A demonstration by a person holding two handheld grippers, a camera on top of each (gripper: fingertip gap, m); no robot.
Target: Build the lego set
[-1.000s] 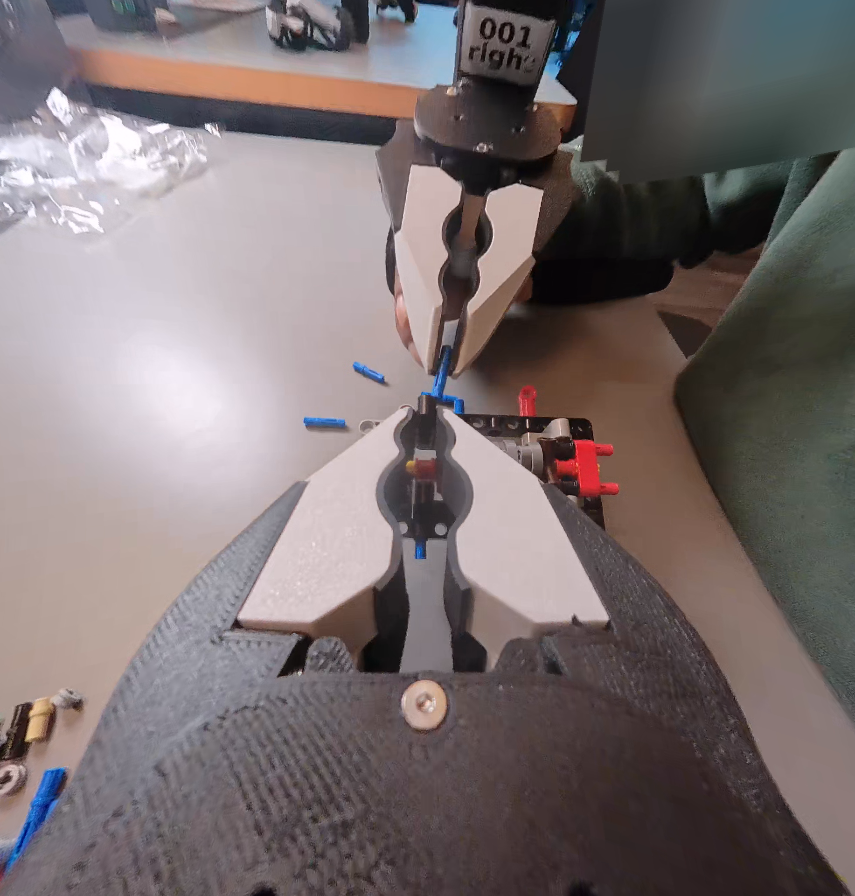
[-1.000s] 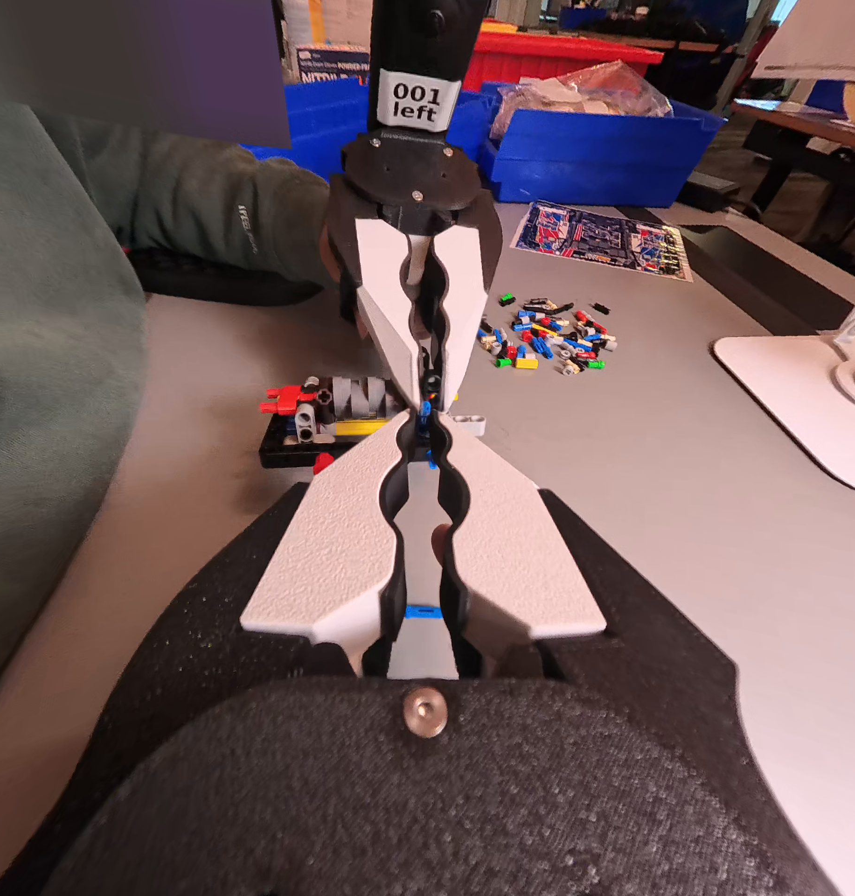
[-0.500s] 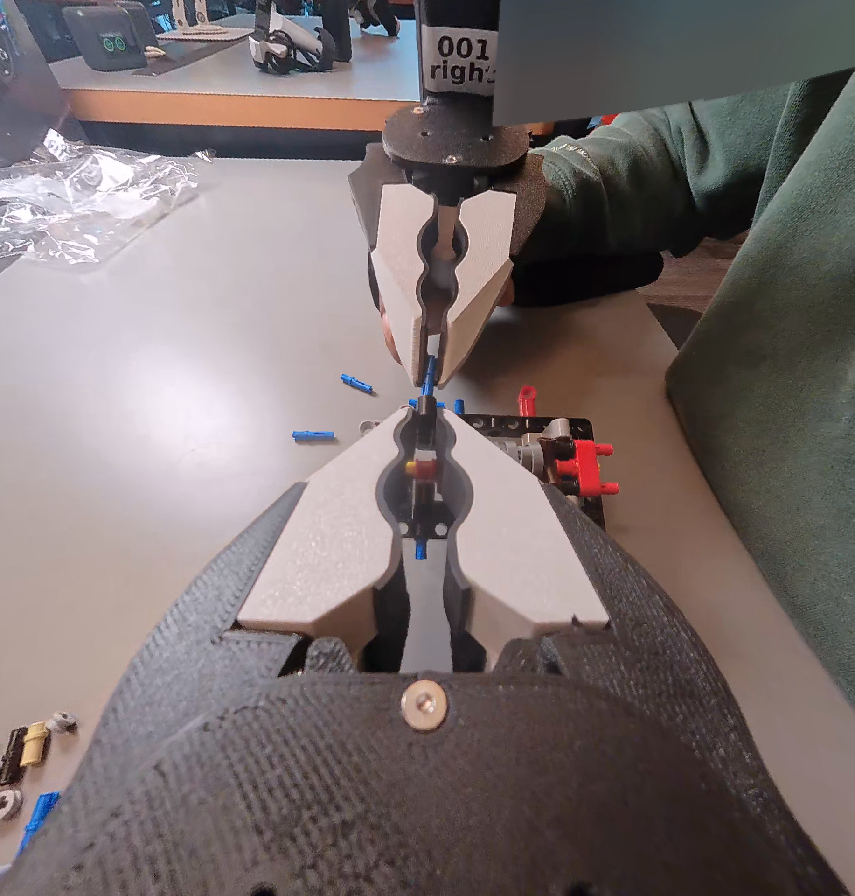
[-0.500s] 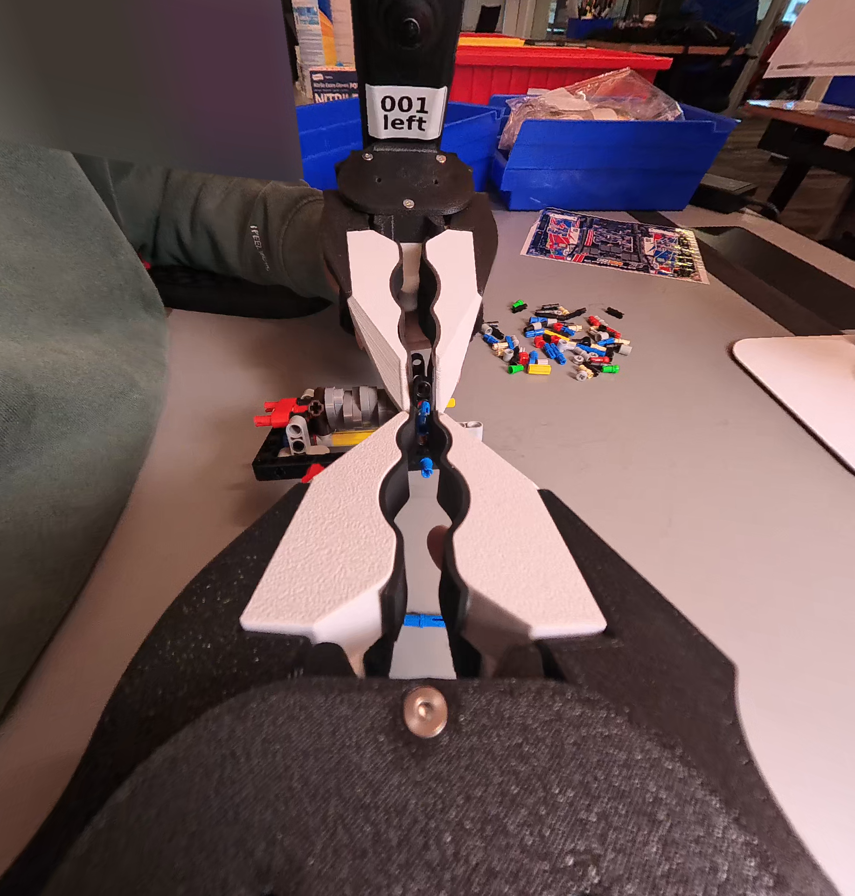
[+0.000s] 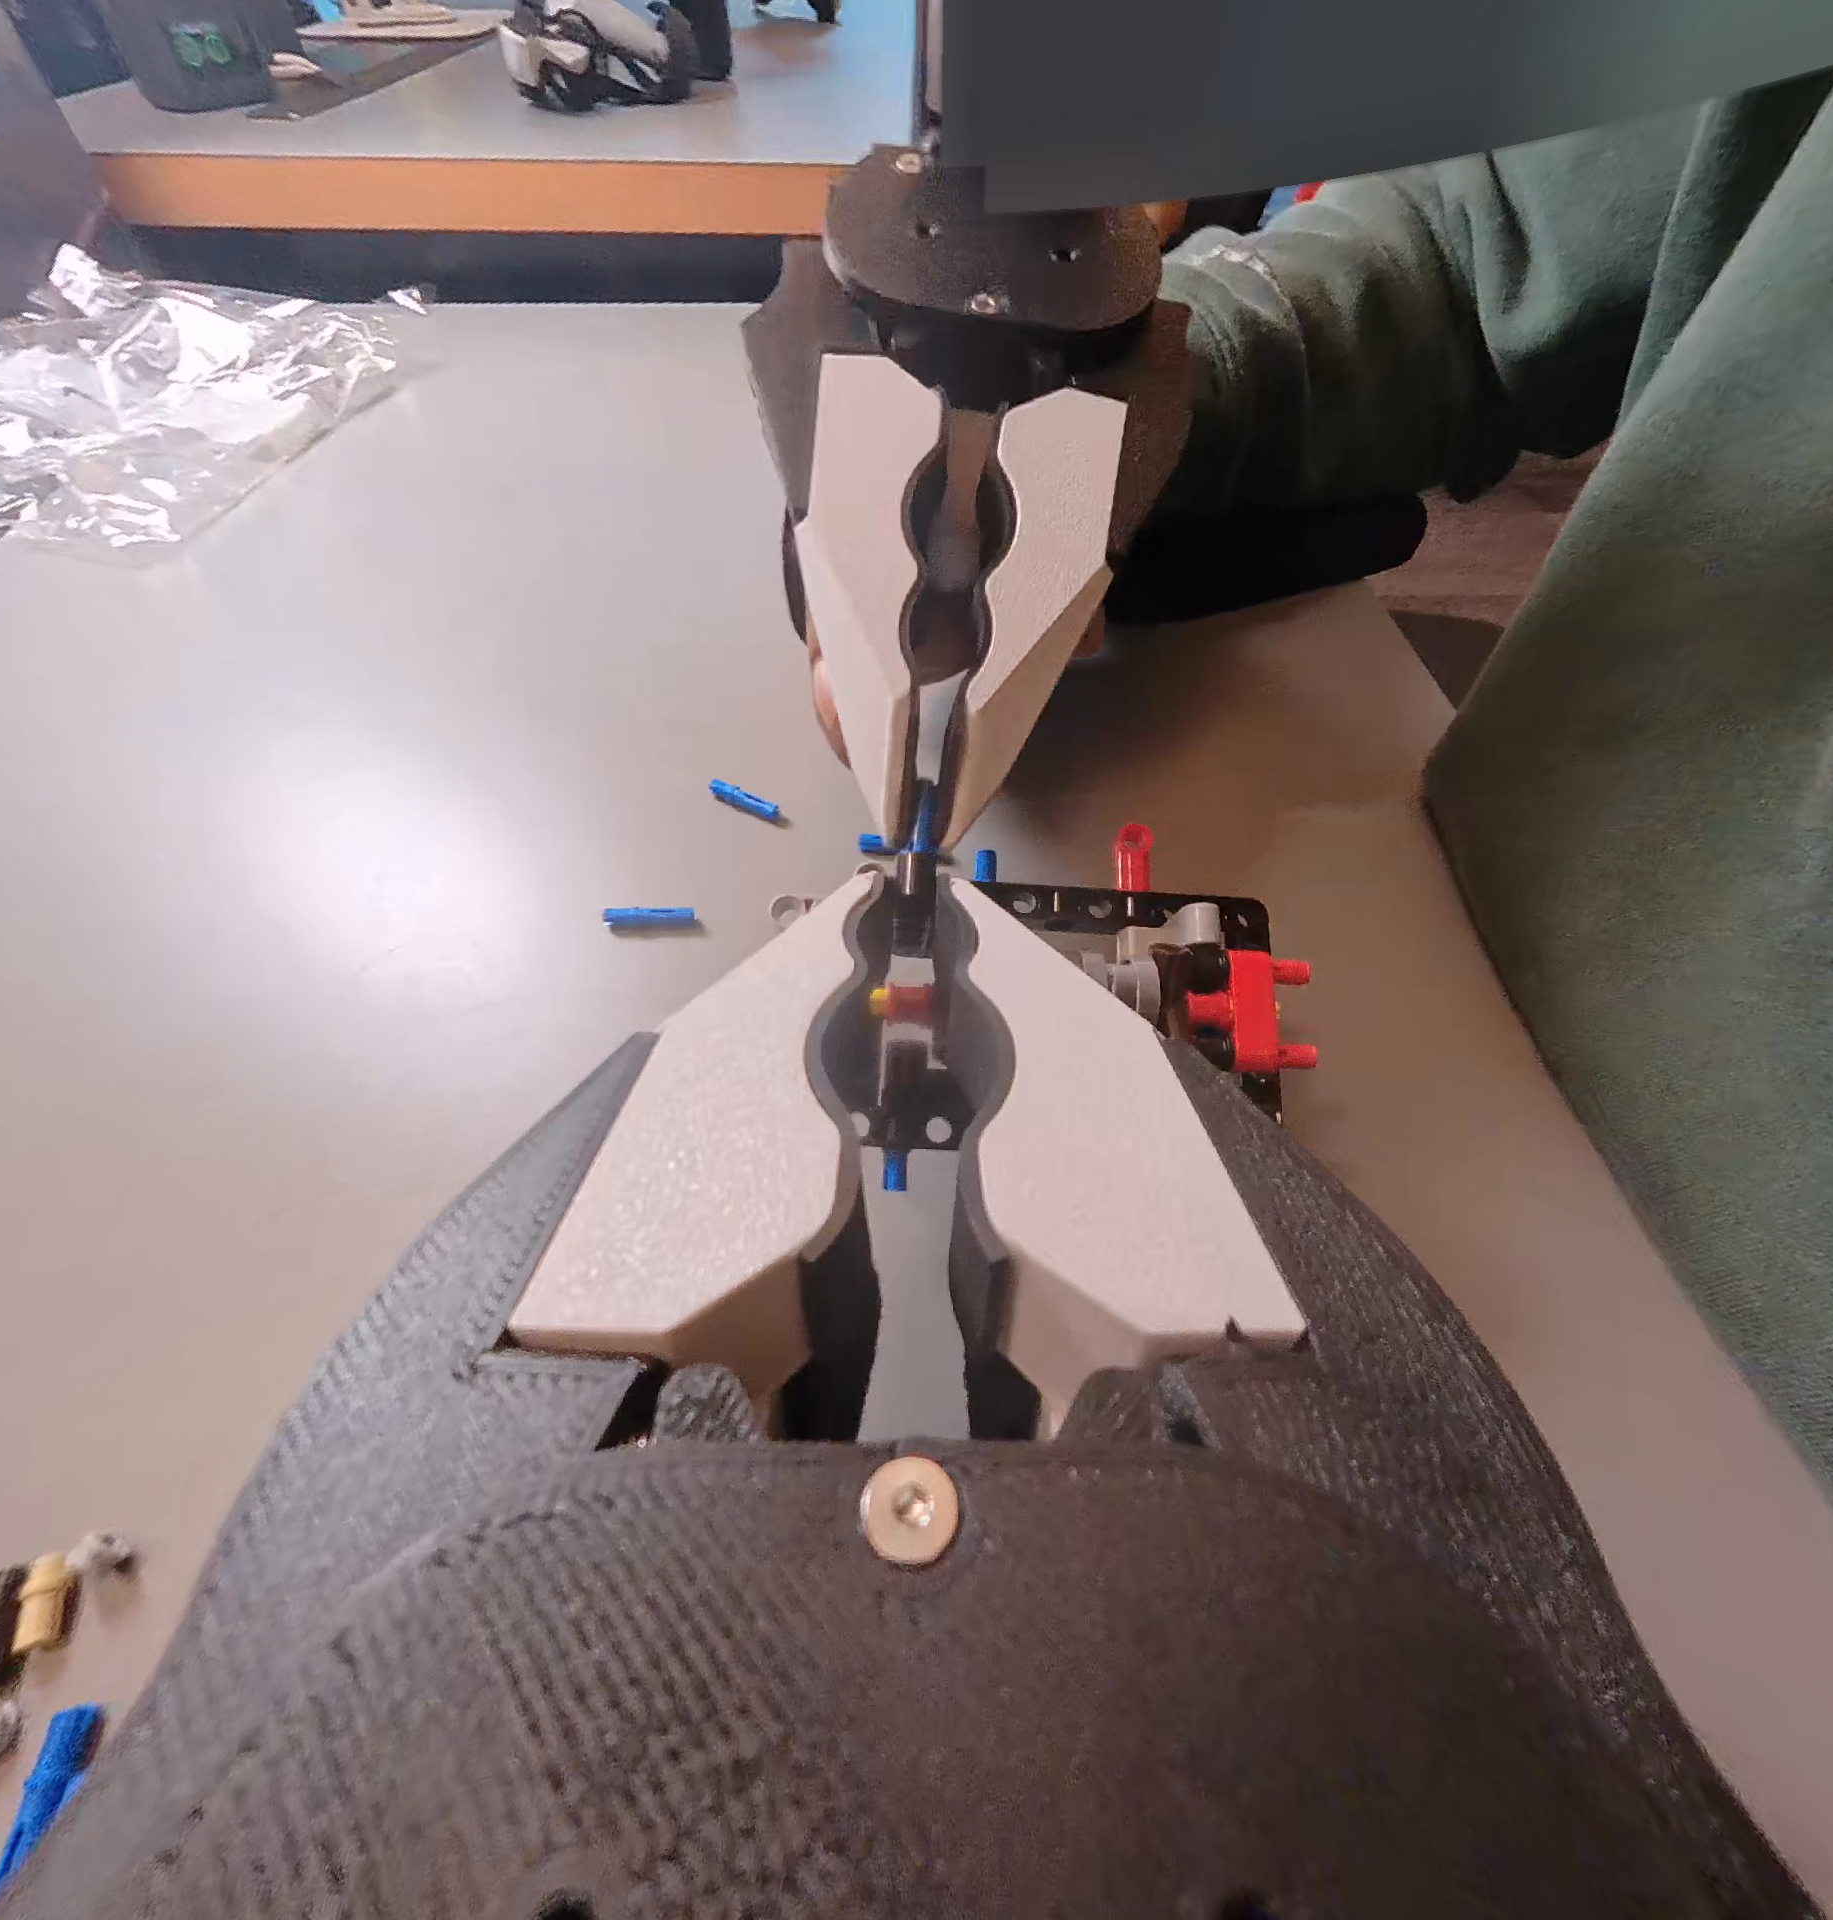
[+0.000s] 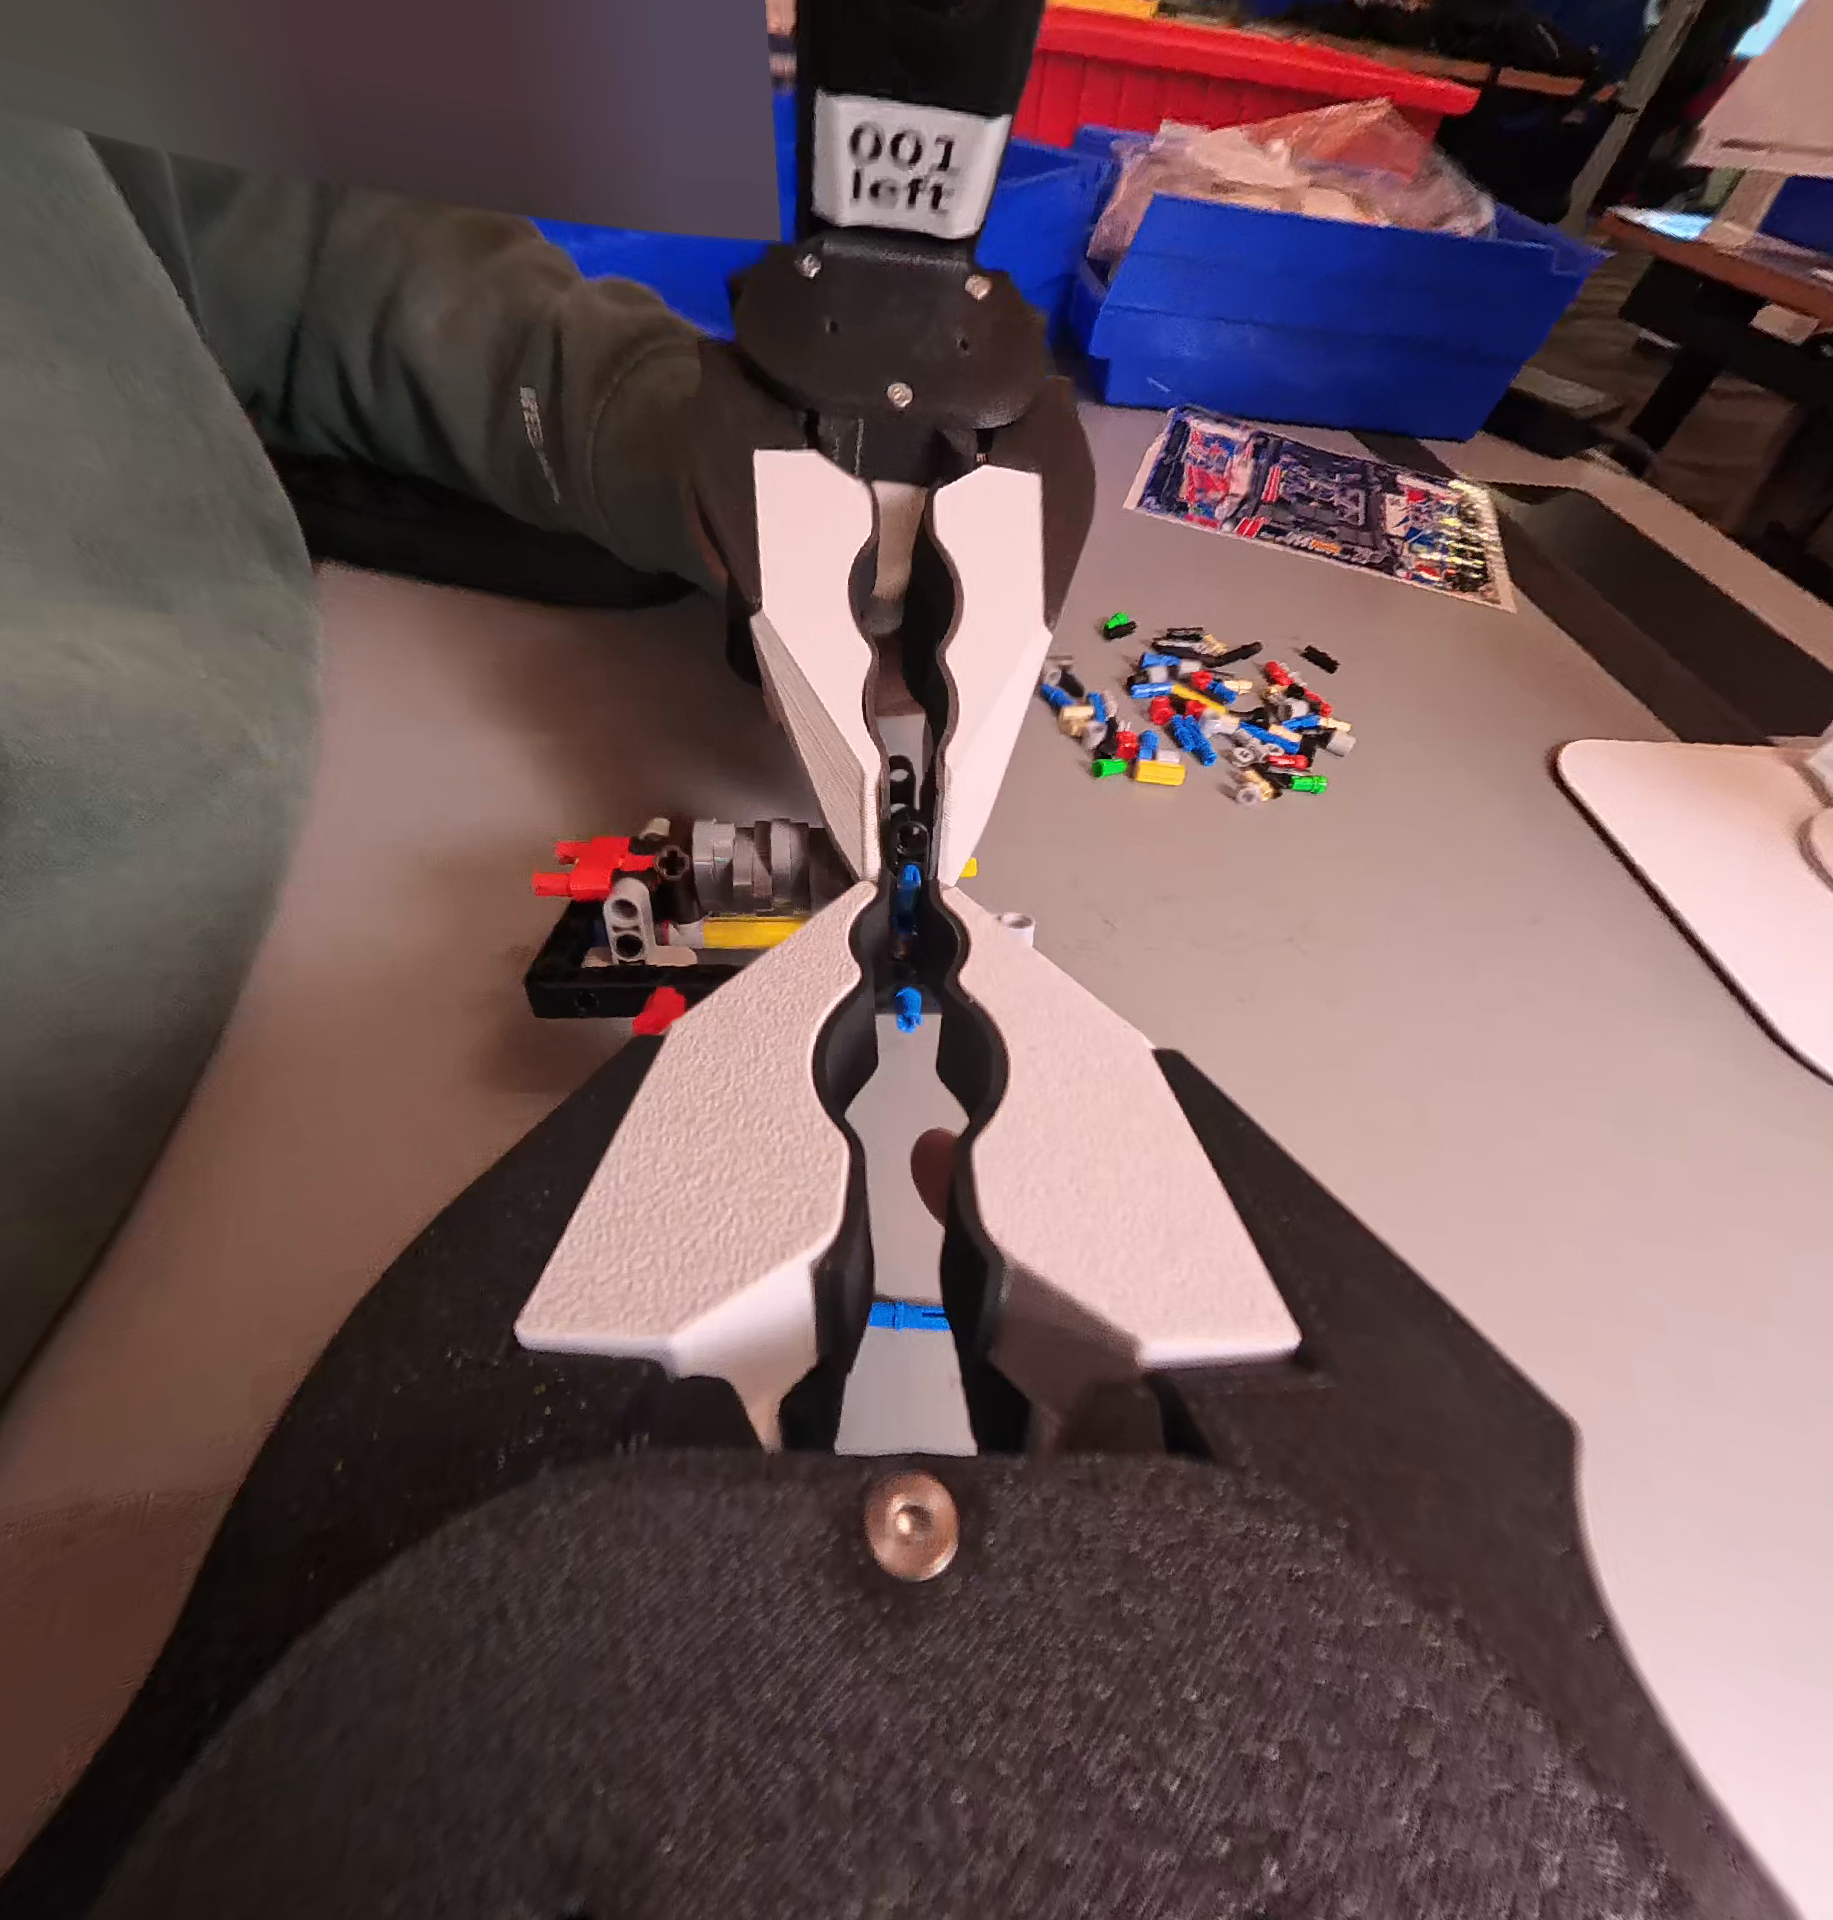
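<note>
Black beam clamped upright in left gripper, steadying it as the socket. Right gripper meets it tip to tip, pinching blue pin, likely mid-insertion. Partly built frame sits on table just behind; loose blue pins beyond.

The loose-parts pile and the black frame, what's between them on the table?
In the right wrist view, the left gripper crosses between the pile and the frame; the table there is otherwise bare.

Left gripper and right gripper, seemingly both clamped, meet tip-to-tip.
</note>
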